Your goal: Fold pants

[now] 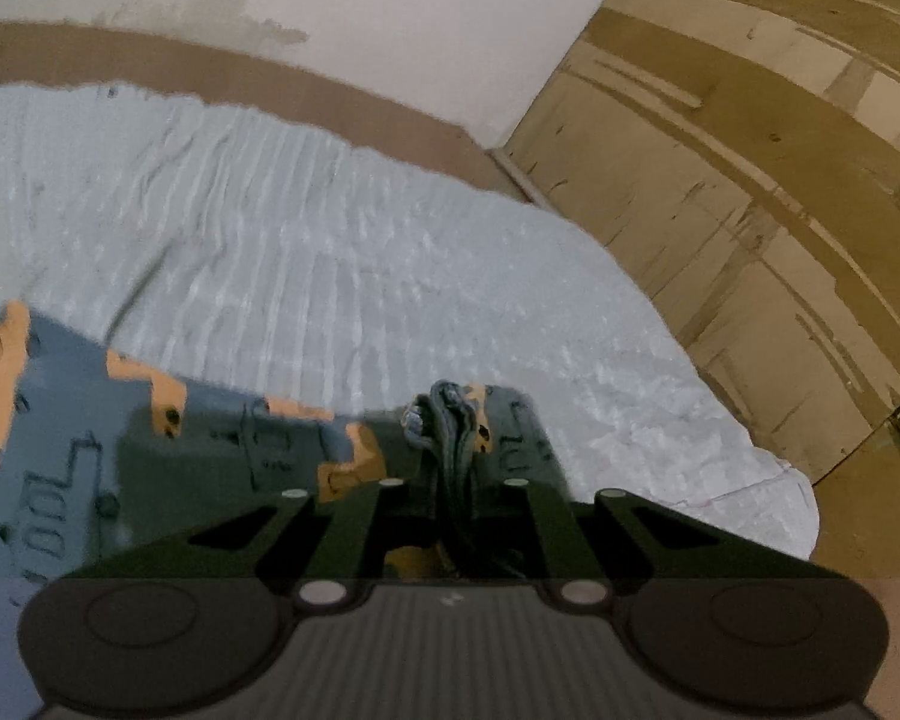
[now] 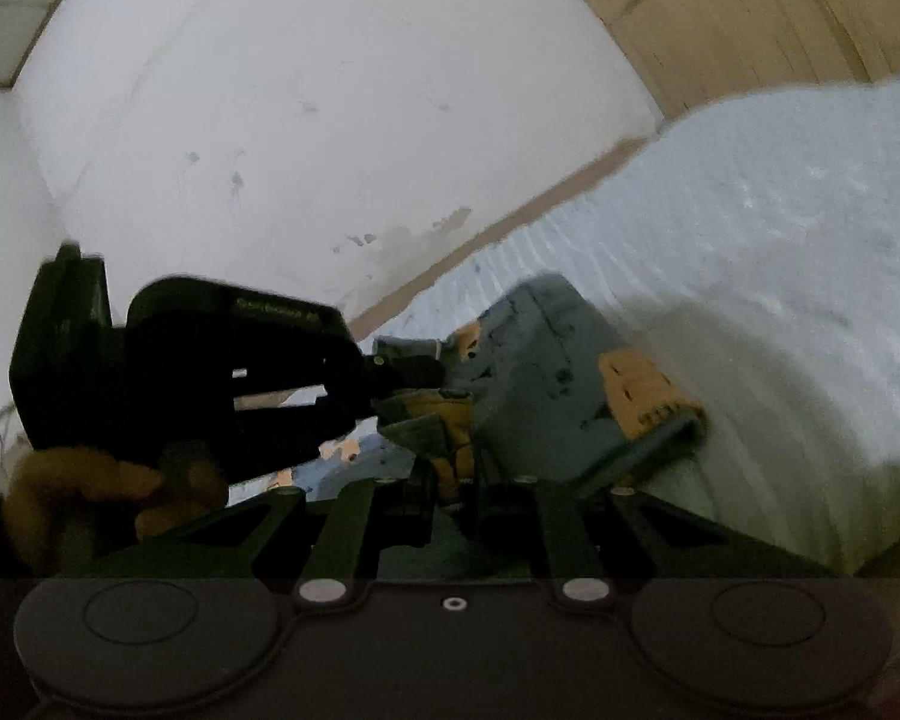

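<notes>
Surface: a pale, ribbed bedsheet [image 1: 330, 228] on what looks like a bed, with a white wall [image 1: 390, 18] behind it and wooden panelling [image 1: 750, 180] to one side.
Task's thing: the pants [image 1: 222, 450], grey-blue with orange patches and dark printed marks, lie spread on the sheet; part of the cloth is raised off it where I hold it.
My left gripper [image 1: 450, 438]: jaws closed on a bunched edge of the pants, the folds of cloth standing up between the two fingers.
My right gripper [image 2: 456, 468]: jaws closed on another gathered edge, grey cloth with an orange band pinched between the fingers.
Relation of the two: in the right wrist view my left gripper [image 2: 402, 378] sits just ahead and to the left, its tip at the same raised edge; the two grips are near each other along it.
A hand [image 2: 108, 486], blurred, shows below the left gripper's body in that view.
Step in hand: I judge this to be the lift of a gripped edge, the start of a fold.
Next move calls for: carrying both grips together across the garment, keeping them level so the edge stays straight, then lowering it onto the far part before the jaws let go.
Caution: which edge I hold (waist or hem) I cannot tell.
</notes>
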Demonstrator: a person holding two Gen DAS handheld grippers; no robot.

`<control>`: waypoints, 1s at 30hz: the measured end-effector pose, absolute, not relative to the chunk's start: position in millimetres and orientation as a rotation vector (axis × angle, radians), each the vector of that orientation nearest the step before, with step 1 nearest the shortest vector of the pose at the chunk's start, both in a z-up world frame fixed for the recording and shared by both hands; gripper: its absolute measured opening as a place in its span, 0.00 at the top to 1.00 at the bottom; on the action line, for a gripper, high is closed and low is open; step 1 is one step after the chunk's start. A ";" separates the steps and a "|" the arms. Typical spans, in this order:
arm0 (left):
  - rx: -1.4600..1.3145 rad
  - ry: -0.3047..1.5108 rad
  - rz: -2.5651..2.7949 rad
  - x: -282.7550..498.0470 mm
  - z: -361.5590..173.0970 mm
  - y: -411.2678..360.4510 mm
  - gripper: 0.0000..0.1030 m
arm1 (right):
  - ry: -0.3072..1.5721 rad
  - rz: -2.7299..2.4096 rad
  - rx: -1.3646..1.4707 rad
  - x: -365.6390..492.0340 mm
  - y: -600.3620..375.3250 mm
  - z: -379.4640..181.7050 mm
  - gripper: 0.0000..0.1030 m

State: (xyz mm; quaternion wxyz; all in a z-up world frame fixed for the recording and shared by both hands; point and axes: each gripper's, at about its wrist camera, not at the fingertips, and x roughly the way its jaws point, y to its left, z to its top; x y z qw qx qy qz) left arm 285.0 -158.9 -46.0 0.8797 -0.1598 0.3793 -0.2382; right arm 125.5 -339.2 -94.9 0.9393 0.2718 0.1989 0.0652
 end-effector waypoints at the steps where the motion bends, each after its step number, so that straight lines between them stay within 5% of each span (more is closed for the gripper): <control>1: -0.321 0.781 -0.497 283.2 -40.4 -157.2 0.91 | 0.398 0.135 0.534 123.8 -335.5 -90.2 0.86; 14: -0.232 0.758 -0.402 257.7 2.0 -92.4 0.91 | 0.366 0.254 0.331 106.2 -274.7 -50.0 0.86; 30: -0.308 0.873 -0.272 257.7 -52.6 -9.7 0.91 | 0.550 0.408 0.167 130.1 -194.8 -71.7 0.86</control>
